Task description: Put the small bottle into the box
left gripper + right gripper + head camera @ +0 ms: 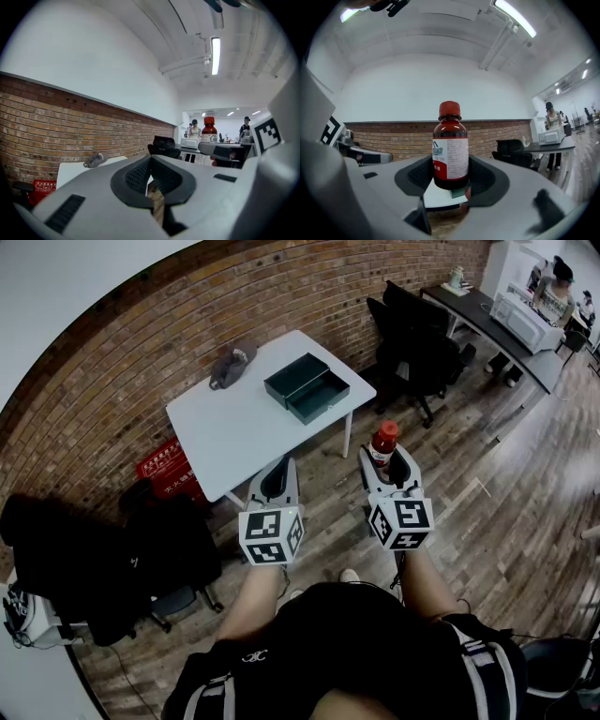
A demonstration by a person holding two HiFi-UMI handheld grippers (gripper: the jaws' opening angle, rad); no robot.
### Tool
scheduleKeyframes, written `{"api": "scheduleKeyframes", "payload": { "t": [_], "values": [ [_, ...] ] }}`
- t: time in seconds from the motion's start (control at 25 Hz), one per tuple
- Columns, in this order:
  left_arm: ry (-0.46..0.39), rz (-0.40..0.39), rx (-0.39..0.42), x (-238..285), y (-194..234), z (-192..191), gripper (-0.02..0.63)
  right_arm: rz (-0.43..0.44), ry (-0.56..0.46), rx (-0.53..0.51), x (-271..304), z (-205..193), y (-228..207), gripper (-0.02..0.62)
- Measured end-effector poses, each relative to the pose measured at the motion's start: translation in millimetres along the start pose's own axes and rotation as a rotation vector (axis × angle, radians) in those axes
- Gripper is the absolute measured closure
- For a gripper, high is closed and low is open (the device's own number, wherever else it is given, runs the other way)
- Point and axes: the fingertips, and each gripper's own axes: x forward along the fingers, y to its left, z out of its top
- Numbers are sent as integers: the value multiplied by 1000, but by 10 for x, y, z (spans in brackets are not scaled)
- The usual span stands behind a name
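Observation:
My right gripper [388, 457] [450, 177] is shut on the small bottle [383, 441] [450, 146], a brown bottle with a red cap and a white label that stands upright between the jaws. The bottle [209, 130] also shows at the right of the left gripper view. My left gripper [277, 470] [153, 194] is shut with nothing in it. Both grippers hang over the wooden floor in front of the white table [234, 432]. The dark green box [307, 387] lies open on the table's far right part, well ahead of both grippers.
A grey cap-like thing [232, 365] lies on the table's back edge by the brick wall. A red crate [165, 465] sits under the table's left side. Black office chairs [412, 343] and a dark desk [489, 322] stand at the right, and a black chair [103, 559] at the left.

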Motion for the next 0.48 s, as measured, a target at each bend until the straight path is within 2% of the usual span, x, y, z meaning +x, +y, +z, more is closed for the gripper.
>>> {"api": "scheduleKeyframes", "payload": {
  "t": [0.12, 0.48],
  "values": [
    [6, 1, -15, 7, 12, -7, 594, 30, -1, -6, 36, 9, 64, 365],
    [27, 9, -34, 104, 1, -86, 594, 50, 18, -12, 99, -58, 5, 365]
  ]
}}
